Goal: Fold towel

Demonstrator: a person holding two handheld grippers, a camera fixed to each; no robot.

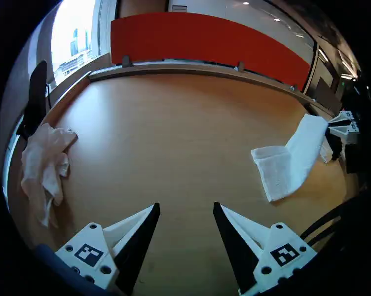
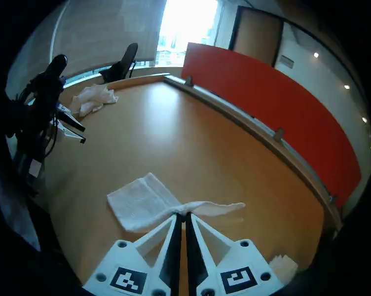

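In the left gripper view the left gripper [image 1: 185, 207] sat at six o'clock with its two fingers spread wide apart, bare wood between them and nothing in its hold. It hung over the table [image 1: 175, 133], a broad wooden top that ran away toward twelve o'clock, where a red panel [image 1: 205, 42] stood upright along the far edge. The towel [image 1: 289, 163], white and partly doubled over, lay toward three o'clock; its lower part rested flat on the table, while a long strip rose up and outward to the right gripper [image 1: 341, 129] at the rim of the view. In the right gripper view that gripper's fingers met at six o'clock, pressed together on a raised edge of the towel, with the folded square spread on the table just beyond the tips toward eight o'clock. A crumpled cloth [image 1: 45, 158] lay in a loose heap at nine o'clock in the left gripper view, at the table's edge and well apart from the towel. A dark chair [image 1: 37, 93] stood behind it near ten o'clock, in front of a bright window [image 1: 74, 39] at eleven o'clock.
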